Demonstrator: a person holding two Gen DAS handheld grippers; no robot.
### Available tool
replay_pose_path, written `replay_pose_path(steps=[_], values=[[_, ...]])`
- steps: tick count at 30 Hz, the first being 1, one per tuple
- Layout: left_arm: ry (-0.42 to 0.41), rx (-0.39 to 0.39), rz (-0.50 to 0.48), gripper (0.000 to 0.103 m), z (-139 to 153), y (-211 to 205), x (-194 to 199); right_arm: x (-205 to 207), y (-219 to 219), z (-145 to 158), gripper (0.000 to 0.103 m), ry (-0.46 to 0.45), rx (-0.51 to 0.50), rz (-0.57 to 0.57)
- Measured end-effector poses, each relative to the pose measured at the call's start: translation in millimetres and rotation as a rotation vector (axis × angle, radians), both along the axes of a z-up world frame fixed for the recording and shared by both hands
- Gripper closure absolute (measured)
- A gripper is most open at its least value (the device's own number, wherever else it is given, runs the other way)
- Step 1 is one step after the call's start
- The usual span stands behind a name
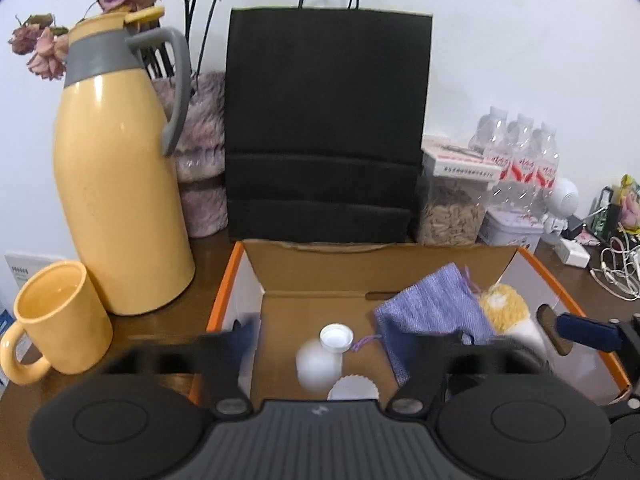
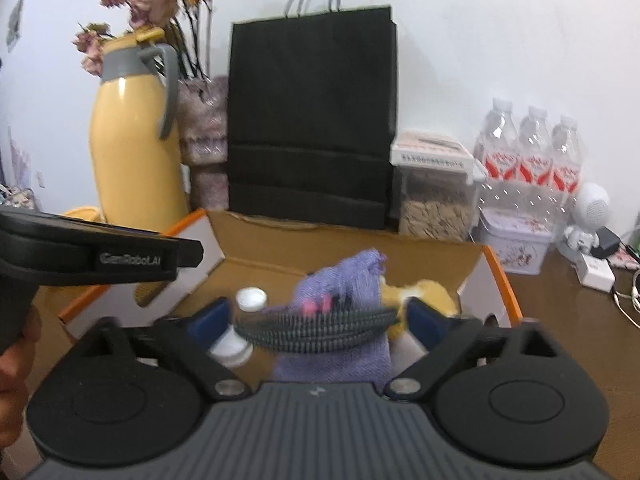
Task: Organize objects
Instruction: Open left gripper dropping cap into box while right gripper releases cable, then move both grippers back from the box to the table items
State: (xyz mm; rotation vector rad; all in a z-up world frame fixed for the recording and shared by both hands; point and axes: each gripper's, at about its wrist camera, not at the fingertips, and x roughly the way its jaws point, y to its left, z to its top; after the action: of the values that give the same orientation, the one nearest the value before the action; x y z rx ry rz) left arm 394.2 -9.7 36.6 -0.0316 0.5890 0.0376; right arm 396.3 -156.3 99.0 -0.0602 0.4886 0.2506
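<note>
An open cardboard box (image 1: 312, 276) with orange edges sits on the brown table; it also shows in the right wrist view (image 2: 280, 248). Inside lie a white bottle (image 1: 322, 356), a purple fabric pouch (image 1: 432, 312) and a yellow plush toy (image 1: 502, 308). My left gripper (image 1: 352, 340) is open and empty above the box, over the bottle. My right gripper (image 2: 318, 316) is open above the box; a black comb-like hair clip (image 2: 316, 330) lies across between its fingers, blurred, over the purple pouch (image 2: 340, 276). The white bottle (image 2: 244, 320) lies to its left.
A yellow thermos jug (image 1: 120, 184) and yellow mug (image 1: 60, 320) stand left of the box. A black paper bag (image 1: 328, 128) stands behind it. A seed jar (image 1: 452, 204), water bottles (image 1: 520, 160), a tin (image 1: 512, 228) and cables (image 1: 616, 268) sit at the right.
</note>
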Motion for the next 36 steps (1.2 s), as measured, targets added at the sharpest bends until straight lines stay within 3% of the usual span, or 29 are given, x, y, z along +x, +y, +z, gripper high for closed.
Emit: replay_pose_path(steps=[5, 23, 36], values=[[-0.017, 0.039, 0.007, 0.004, 0.2, -4.0, -2.6, 2.1, -3.8, -2.9, 0.000, 0.029, 0.002, -0.018], [-0.031, 0.034, 0.010, 0.003, 6.3, -4.2, -12.4, -7.9, -1.1, 3.2, 0.000, 0.013, -0.010, 0.002], [-0.057, 0.023, 0.016, 0.003, 15.9, -1.2, -51.1, -44.2, -8.3, 12.4, 0.000, -0.013, -0.003, -0.003]])
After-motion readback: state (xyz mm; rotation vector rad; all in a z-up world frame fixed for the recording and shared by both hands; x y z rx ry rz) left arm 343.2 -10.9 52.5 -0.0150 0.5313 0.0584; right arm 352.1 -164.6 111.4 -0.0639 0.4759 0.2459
